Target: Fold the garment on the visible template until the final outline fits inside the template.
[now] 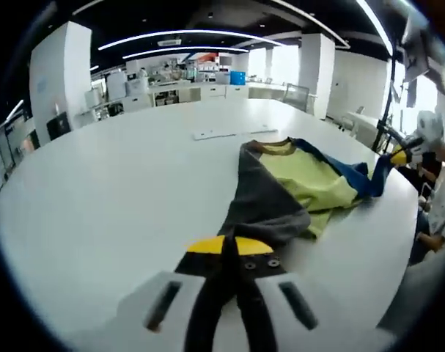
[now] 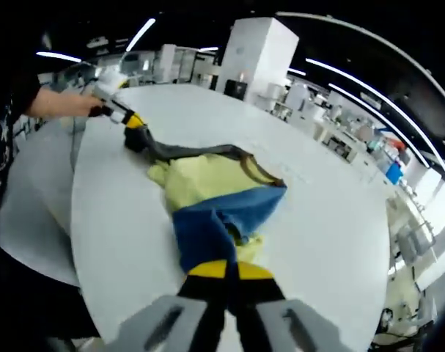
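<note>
A shirt (image 1: 299,183) with a yellow-green body, one grey sleeve and one blue sleeve lies on the round white table (image 1: 119,183). My left gripper (image 1: 228,246) is shut on the end of the grey sleeve (image 1: 262,202). My right gripper (image 2: 229,270) is shut on the end of the blue sleeve (image 2: 222,216). In the left gripper view the right gripper (image 1: 399,155) comes in from the right edge, holding the blue sleeve (image 1: 350,172). In the right gripper view the left gripper (image 2: 133,121) shows at the upper left, held by a hand, clamped on the grey sleeve (image 2: 185,152). Faint outline marks (image 1: 233,133) lie on the table beyond the collar.
The table's near edge (image 2: 90,242) curves close to the person, whose arm (image 2: 57,103) and dark shirt show at the left. Desks, white pillars (image 2: 255,51) and office chairs stand around the room behind the table.
</note>
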